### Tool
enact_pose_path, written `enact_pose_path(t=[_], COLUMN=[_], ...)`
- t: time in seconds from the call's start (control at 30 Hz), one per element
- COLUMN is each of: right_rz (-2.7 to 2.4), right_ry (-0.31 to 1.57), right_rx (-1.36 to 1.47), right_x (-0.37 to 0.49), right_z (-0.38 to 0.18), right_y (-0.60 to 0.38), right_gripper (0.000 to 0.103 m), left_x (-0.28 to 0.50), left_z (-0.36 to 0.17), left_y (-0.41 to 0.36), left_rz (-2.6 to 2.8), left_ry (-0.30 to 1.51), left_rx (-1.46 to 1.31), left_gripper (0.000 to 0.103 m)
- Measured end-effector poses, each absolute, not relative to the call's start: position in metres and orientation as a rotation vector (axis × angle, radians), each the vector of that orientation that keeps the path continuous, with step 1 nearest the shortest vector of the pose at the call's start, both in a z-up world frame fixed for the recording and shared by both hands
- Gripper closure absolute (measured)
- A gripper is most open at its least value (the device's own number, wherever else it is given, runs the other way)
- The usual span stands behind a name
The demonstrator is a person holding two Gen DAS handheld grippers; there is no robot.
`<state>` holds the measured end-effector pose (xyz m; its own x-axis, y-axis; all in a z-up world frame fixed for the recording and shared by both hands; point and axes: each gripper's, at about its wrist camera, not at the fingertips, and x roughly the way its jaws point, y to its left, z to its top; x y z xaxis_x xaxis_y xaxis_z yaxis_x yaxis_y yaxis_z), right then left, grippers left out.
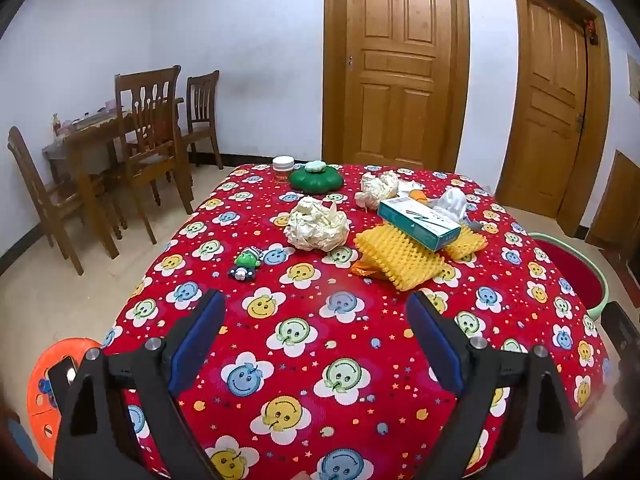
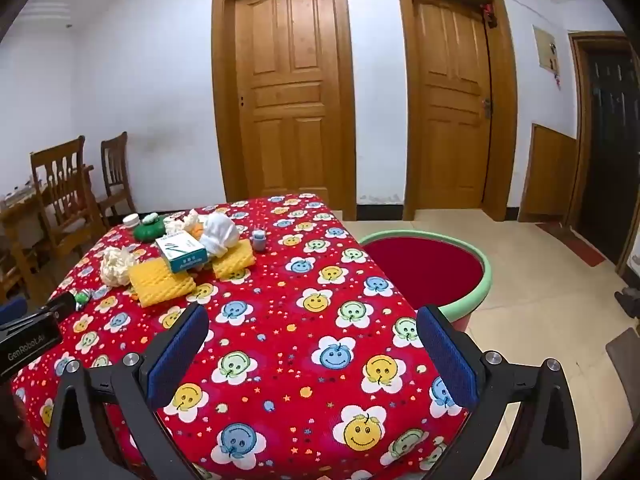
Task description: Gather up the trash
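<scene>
On the far left of the worktop [image 1: 304,344], near its edge, lies a small green toy figure [image 1: 245,263]. Just right of it sits a crumpled paper wad [image 1: 316,225], with a second crumpled wad [image 1: 378,189] farther back. Both look light, soft and springy; I would pinch each across its bulk, since loose folds may tear or slip free. Behind them stand a white-lidded jar [image 1: 283,168] and a green flower-shaped container [image 1: 316,178]. Next comes yellow dimpled foam [image 1: 400,258], probably light and compressible, easiest to take at a free edge. A teal carton [image 1: 418,221] rests on top of it, stiff and light by the look of it, best gripped across its narrow sides. White cloth-like scraps [image 1: 454,200] lie behind it.

Both tools hover over the near side of the cloth, holding nothing: left gripper [image 1: 316,320] with fingers spread wide, right gripper [image 2: 312,330] likewise apart.

A red smiley-flower cloth covers the worktop and may bunch under a dragging finger. Rightward on the tiled floor, beside the worktop, sits a green-rimmed red basin [image 2: 486,276], a likely bin. Wooden chairs [image 1: 148,136] stand at left, two wooden doors [image 2: 288,92] behind.
</scene>
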<state>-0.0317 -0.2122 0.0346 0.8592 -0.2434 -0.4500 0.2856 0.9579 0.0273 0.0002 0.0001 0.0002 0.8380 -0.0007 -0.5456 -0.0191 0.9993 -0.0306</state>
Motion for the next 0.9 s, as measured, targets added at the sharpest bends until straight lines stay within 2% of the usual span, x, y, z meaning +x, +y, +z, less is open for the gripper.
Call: enact_pose_path(t=[0.9], right_rz=[-0.282], right_ry=[0.467], right_rx=[0.095], right_x=[-0.0335], right_z=[0.0338], right_y=[-0.2121], right_gripper=[0.000], left_x=[-0.0005], left_z=[-0.0014], left_y=[0.0036], left_rz=[0.015], left_ry=[0.572], left_rx=[-0.029], left_gripper=[0.011])
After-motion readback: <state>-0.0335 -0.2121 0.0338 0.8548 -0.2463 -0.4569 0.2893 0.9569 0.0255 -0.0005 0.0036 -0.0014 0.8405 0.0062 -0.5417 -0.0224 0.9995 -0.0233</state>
